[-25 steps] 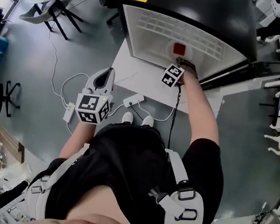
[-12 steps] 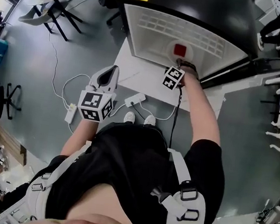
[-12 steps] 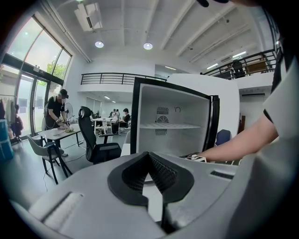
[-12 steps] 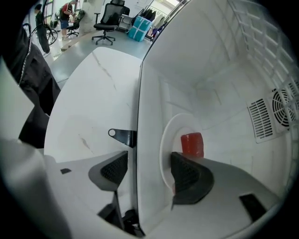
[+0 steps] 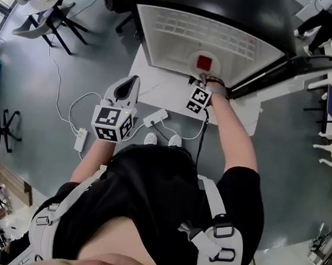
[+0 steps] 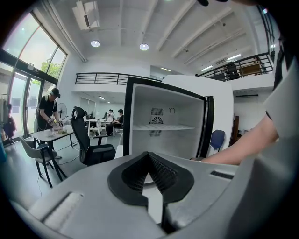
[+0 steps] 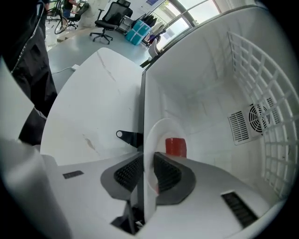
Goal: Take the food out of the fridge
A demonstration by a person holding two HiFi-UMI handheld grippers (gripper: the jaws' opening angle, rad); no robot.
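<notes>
A black fridge (image 5: pixel 229 10) lies open in front of me, its inside white. On its floor rests a white plate (image 5: pixel 196 57) that carries a red block of food (image 5: pixel 205 62). My right gripper (image 5: pixel 201 77) reaches into the fridge at the plate's near rim. In the right gripper view the jaws of the right gripper (image 7: pixel 148 170) are closing, and the pads press on the plate (image 7: pixel 159 133) rim from both sides, with the red food (image 7: pixel 176 146) just beyond. My left gripper (image 5: pixel 127 83) hangs outside the fridge, shut with nothing in it; this left gripper (image 6: pixel 149 172) faces the fridge (image 6: pixel 159 126).
The fridge door (image 5: pixel 288 69) stands open at the right. A white board (image 5: pixel 165 93) lies under the fridge front, with a power strip (image 5: pixel 157 118) and cables on the grey floor. A wire shelf (image 7: pixel 252 74) lines the fridge inside. Chairs (image 5: pixel 55 7) stand at the far left.
The right gripper's jaws have closed from wide open onto the plate's near rim. The left gripper has hardly moved.
</notes>
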